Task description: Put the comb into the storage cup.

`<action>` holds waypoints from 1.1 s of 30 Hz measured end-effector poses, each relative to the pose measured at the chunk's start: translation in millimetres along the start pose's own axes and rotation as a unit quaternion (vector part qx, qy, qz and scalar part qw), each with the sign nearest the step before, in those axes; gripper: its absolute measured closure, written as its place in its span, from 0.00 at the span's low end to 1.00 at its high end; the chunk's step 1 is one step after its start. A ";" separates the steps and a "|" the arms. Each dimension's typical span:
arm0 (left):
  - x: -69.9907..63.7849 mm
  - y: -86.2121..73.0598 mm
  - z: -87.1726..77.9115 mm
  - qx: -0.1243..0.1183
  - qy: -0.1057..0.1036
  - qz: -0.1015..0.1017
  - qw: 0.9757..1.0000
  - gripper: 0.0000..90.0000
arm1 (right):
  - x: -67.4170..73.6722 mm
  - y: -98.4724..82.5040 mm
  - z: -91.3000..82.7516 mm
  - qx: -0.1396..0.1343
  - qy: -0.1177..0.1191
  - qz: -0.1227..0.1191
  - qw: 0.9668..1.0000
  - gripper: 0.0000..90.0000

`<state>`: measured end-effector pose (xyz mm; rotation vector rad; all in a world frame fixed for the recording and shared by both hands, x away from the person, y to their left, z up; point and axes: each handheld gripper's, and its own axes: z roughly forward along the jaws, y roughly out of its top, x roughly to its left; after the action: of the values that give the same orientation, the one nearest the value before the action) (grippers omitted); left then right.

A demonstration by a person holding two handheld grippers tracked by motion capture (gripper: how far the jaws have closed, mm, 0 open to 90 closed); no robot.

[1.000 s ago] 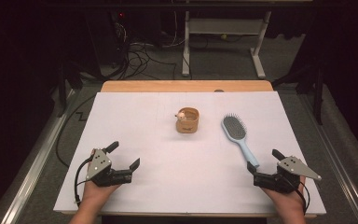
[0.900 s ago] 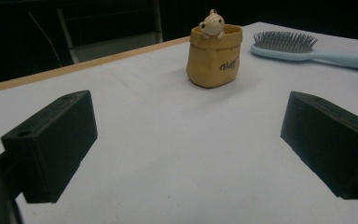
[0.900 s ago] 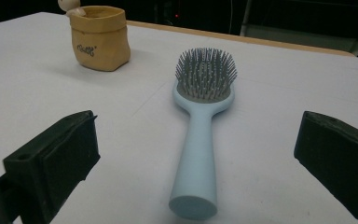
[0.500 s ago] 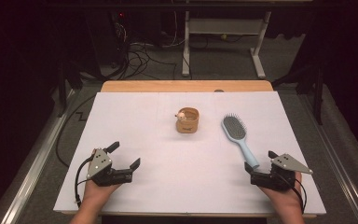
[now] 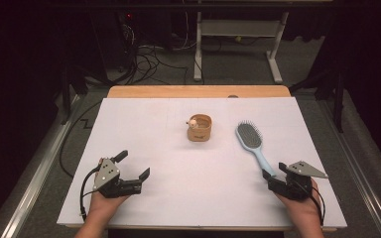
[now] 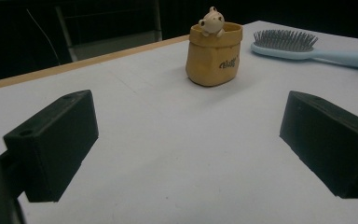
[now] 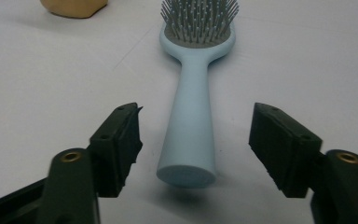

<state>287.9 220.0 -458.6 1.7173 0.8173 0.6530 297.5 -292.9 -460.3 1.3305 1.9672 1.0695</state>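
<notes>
A light blue hairbrush [image 5: 251, 139] lies bristles up on the white sheet, its handle pointing at my right gripper [image 5: 271, 179]. In the right gripper view the handle's end [image 7: 191, 135] sits between the two black jaws, with a gap on each side. The jaws have just been closing; my right gripper [image 7: 196, 140] stays open, its pads [image 7: 119, 140] off the handle. A small tan pot [image 5: 199, 128] with a pale figurine on its rim stands mid-table. My left gripper [image 5: 133, 164] rests at the front left, wide open and empty, facing the pot [image 6: 213, 56] and the brush [image 6: 284, 44].
The white sheet [image 5: 178, 203] covers a wooden table whose bare far edge [image 5: 198, 91] shows. Beyond it are floor cables [image 5: 149, 59] and a metal table frame [image 5: 238, 29]. Metal rails run along both sides of the table.
My right gripper has edged forward to the brush's handle end and its jaws have narrowed around it. The left gripper, brush and pot have not moved.
</notes>
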 end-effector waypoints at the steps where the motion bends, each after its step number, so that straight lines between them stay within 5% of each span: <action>1: 0.0 0.0 0.0 0.000 0.001 0.000 1.000 0.05 | 0.0 0.0 0.0 0.000 0.000 0.000 1.000 0.41; 4: 0.0 0.1 -0.5 -0.003 0.003 0.001 1.000 0.06 | -0.2 2.1 4.4 0.013 0.002 0.005 1.000 0.53; 14: -0.3 -0.2 0.3 -0.007 0.004 0.003 1.000 0.06 | 3.4 5.3 16.5 0.046 -0.003 0.008 0.999 0.68; 25: -1.1 -0.2 0.0 -0.005 0.001 0.003 1.000 0.06 | 6.8 6.5 16.3 0.056 -0.018 0.010 0.998 0.70; 33: 0.0 -1.3 -1.8 -0.008 0.000 -0.003 1.000 0.06 | 7.0 -3.8 0.7 0.055 -0.022 0.012 0.998 0.70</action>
<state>286.3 221.3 -459.4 1.6983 0.8157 0.6543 293.5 -287.0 -463.9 1.4270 2.0085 0.9466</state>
